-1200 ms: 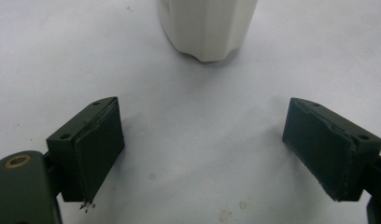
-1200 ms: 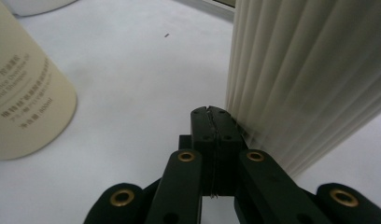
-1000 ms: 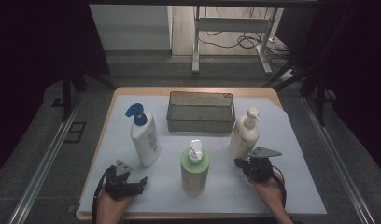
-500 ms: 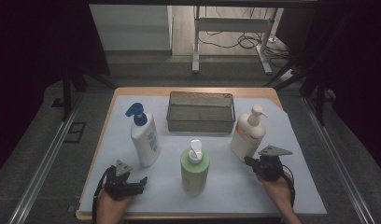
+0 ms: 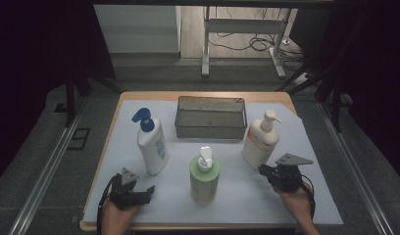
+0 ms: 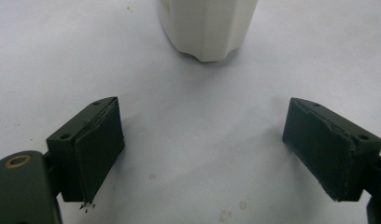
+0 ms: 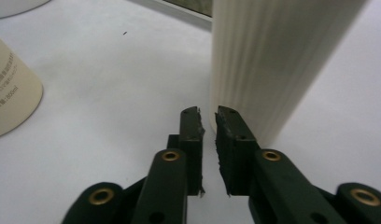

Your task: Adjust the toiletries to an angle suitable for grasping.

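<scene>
Right now my right gripper (image 5: 264, 171) sits just beside the base of the cream pump bottle (image 5: 260, 141), jaws cracked a sliver apart after just beginning to open, nothing between them. I judge the reach for that bottle is only starting: next I must spread those jaws far wider, then close around its body. My left gripper (image 5: 148, 189) rests with jaws wide and empty, near the white bottle with the blue pump (image 5: 152, 146). Between us stands the green bottle (image 5: 204, 177); the mesh basket (image 5: 211, 128) waits behind, nothing blocking the cream bottle

Cream bottle (image 5: 260, 142) blocks right gripper (image 5: 271, 172) (left side free).
</scene>
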A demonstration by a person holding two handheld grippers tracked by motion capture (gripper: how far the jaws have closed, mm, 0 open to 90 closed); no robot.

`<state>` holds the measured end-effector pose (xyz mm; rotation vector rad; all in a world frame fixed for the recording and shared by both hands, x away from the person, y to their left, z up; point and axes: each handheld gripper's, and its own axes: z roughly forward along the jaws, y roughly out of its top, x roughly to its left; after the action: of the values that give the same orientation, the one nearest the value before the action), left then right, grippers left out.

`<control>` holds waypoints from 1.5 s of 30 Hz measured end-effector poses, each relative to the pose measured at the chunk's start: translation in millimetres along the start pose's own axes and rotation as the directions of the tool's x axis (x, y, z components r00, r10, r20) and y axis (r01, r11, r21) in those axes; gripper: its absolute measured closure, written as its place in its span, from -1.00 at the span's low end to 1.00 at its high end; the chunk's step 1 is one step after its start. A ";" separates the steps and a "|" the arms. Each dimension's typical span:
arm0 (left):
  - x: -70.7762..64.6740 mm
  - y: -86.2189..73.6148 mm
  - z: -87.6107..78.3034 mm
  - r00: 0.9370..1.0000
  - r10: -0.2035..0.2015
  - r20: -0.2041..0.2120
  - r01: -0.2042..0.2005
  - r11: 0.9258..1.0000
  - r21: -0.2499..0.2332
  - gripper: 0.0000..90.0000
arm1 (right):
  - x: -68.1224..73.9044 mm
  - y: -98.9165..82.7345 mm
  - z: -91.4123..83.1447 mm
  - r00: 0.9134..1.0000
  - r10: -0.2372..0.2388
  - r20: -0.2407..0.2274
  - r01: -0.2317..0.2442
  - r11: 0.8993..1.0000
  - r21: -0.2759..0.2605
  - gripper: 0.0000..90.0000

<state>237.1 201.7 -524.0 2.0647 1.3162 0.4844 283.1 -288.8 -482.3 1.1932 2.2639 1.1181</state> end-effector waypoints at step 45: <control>0.0 0.0 0.0 1.000 -0.002 0.002 0.002 1.000 0.001 -0.73 | -15.7 68.4 -13.6 0.997 0.035 0.075 -0.033 0.999 -0.027 -0.25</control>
<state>237.1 201.7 -524.0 2.0637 1.3174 0.4813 320.7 -285.2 -421.5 1.2473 2.1742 1.0921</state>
